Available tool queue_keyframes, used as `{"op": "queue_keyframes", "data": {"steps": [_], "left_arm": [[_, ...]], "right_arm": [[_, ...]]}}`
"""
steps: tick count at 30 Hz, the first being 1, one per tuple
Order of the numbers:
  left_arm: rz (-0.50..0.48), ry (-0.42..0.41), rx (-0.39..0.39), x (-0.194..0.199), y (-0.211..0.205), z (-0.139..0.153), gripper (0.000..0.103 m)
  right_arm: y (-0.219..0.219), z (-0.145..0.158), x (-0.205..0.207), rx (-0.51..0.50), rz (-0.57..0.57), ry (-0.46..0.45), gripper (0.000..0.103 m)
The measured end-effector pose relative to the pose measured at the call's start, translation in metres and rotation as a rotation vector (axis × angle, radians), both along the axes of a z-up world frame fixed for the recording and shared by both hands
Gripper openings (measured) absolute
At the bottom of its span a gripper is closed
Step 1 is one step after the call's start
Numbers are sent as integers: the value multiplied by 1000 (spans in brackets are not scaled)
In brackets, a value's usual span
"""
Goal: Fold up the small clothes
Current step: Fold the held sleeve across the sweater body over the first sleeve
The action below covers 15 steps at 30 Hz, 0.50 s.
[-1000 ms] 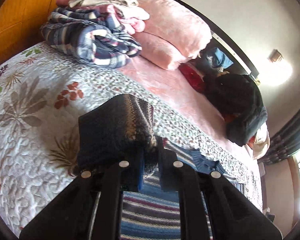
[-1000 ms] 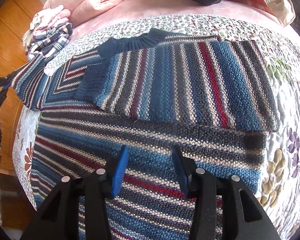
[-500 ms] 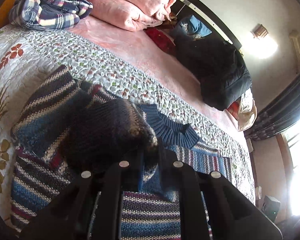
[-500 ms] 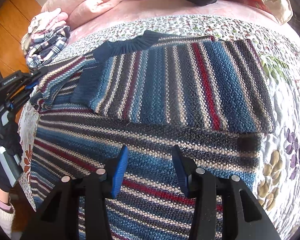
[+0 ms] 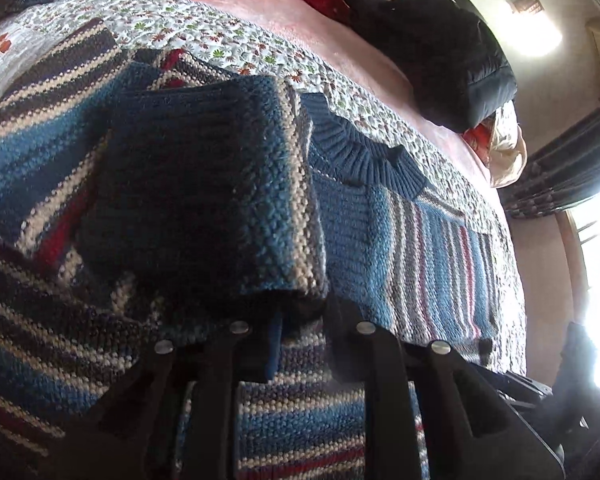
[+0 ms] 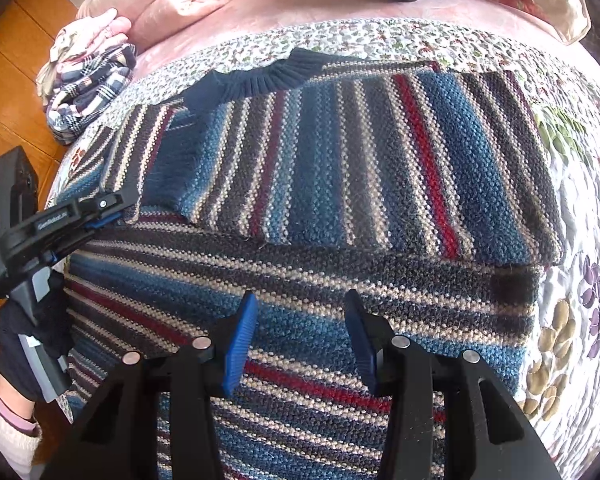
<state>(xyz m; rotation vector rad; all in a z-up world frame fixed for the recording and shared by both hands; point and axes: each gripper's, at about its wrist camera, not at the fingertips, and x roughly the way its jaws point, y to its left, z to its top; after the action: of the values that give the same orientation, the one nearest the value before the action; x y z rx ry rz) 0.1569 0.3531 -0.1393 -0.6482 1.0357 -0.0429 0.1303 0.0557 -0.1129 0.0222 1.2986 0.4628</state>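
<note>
A blue, grey, red and cream striped knitted sweater point(image 6: 320, 320) lies flat on the flowered quilt point(image 6: 580, 320), its dark blue ribbed collar point(image 6: 260, 76) at the far side. One sleeve point(image 6: 380, 168) lies folded across the chest. My left gripper point(image 5: 304, 320) is shut on the cuff end of the other sleeve point(image 5: 204, 200), which it holds just above the sweater's left shoulder; the right wrist view shows this gripper point(image 6: 112, 208) at the left edge. My right gripper point(image 6: 300, 312) hovers open over the lower body, with nothing between its blue pads.
A pile of plaid and pale clothes point(image 6: 88, 88) sits at the quilt's far left corner, beside pink pillows point(image 6: 188, 0). A dark padded jacket point(image 5: 440, 52) lies further along the bed. Wooden floor point(image 6: 8, 92) shows past the left edge. A person's gloved hand point(image 6: 24, 344) holds the left gripper.
My left gripper has carried the sleeve from out over the bare quilt inward and lower, onto the sweater's shoulder. The right gripper has stayed open over the lower body.
</note>
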Motion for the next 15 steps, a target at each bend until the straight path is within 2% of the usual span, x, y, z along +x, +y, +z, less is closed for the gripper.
{"op": "queue_keyframes", "data": {"steps": [3, 5, 7, 9, 12, 15], "left_arm": [[-26, -56, 12, -29, 14, 24, 25], [23, -81, 90, -45, 36, 40, 30], [94, -75, 188, -51, 61, 49, 30], [154, -32, 300, -50, 84, 51, 30], [183, 37, 354, -40, 109, 40, 30], [166, 124, 386, -26, 116, 20, 29]], "right_arm": [[11, 9, 8, 38, 15, 6, 46], [24, 18, 16, 70, 30, 3, 46], [41, 26, 26, 106, 46, 9, 46], [63, 32, 36, 139, 70, 20, 46], [101, 32, 48, 143, 100, 32, 47], [139, 29, 55, 146, 141, 55, 49]]}}
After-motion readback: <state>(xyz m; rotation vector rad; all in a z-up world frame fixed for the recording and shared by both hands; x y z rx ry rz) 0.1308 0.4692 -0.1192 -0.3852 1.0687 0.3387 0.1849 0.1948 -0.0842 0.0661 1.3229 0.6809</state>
